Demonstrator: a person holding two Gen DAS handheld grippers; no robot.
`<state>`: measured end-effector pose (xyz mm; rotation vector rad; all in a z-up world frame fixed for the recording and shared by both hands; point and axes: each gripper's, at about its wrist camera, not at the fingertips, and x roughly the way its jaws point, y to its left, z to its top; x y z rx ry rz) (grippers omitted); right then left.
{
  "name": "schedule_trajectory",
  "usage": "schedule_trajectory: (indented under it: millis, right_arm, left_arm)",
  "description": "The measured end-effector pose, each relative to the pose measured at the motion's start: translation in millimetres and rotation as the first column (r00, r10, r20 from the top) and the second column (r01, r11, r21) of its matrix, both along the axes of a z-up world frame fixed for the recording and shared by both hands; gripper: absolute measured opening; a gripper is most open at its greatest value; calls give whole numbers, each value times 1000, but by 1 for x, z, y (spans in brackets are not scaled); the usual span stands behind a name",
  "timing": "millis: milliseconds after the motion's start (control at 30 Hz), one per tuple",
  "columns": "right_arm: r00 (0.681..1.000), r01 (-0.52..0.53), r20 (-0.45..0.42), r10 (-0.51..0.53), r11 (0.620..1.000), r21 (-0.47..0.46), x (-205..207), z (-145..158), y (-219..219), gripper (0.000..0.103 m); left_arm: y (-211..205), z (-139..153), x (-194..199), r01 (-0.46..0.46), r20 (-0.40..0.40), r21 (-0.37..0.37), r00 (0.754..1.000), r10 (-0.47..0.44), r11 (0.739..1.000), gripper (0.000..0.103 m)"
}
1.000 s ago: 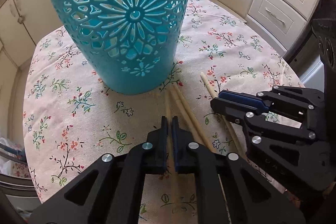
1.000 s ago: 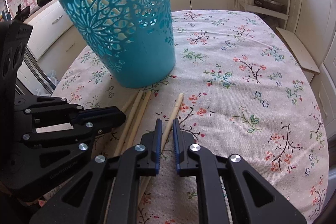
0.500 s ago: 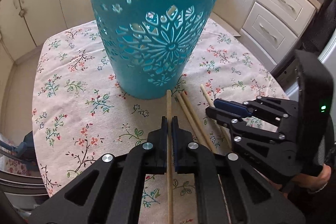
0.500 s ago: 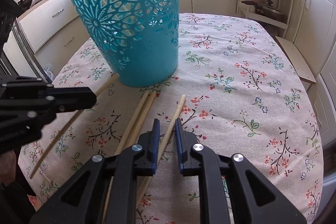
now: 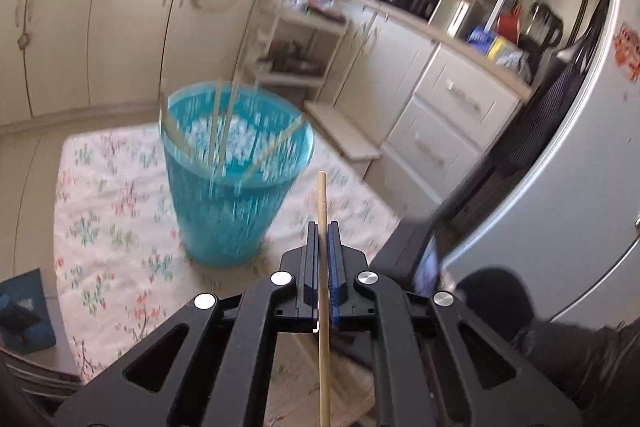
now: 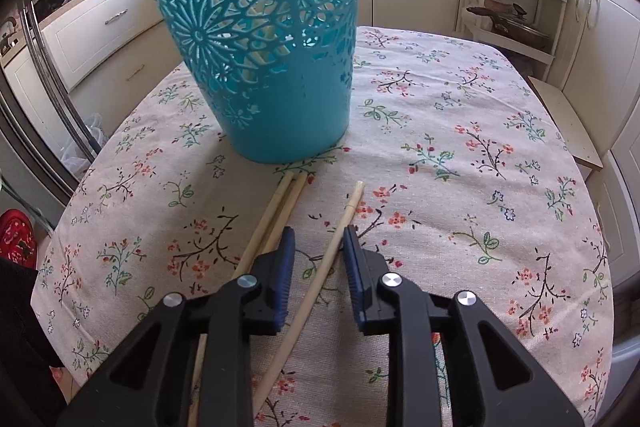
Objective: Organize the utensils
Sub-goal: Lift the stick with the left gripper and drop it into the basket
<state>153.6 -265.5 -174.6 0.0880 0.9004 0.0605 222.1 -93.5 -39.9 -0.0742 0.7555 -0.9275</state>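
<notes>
A teal cut-out basket (image 5: 236, 183) stands on the floral tablecloth and holds several wooden chopsticks; it also shows in the right wrist view (image 6: 264, 39). My left gripper (image 5: 322, 231) is shut on a wooden chopstick (image 5: 322, 211), raised high above the table, right of the basket's rim. My right gripper (image 6: 318, 239) is open low over the table, its jaws either side of a single chopstick (image 6: 320, 275) lying on the cloth. Two more chopsticks (image 6: 276, 215) lie side by side just left of it.
The round table's floral cloth (image 6: 480, 187) drops off at all edges. Cream kitchen cabinets (image 5: 452, 115) and a fridge (image 5: 580, 147) stand around it. A blue box (image 5: 24, 311) sits low at the left in the left wrist view.
My left gripper has lifted the chopstick high above the table, now looking down into the basket. My right gripper has opened wider around the single chopstick.
</notes>
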Motion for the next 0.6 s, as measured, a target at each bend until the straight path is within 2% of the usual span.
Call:
schedule_trajectory:
  millis: [167,333,467,600]
  right_arm:
    - [1000,3,0,-3,1000,14,-1,0,-1,27]
    - [1000,2,0,-2,1000,18,1,0,-1,27]
    - [1000,-5,0,5,1000,22,2,-1,-2,30]
    - [1000,-7,0,7,999,35,2,0,-2,31]
  left_arm:
    - [-3,59,16,-63,100,-146,992,78,987,5]
    - [-11,93,43,-170,164,-236,964,211,957,5]
    - [-16,105,66,-265,211,-291,920,332,919,5]
    - [-23,106,84,-347,273,-310,859,433,885,5]
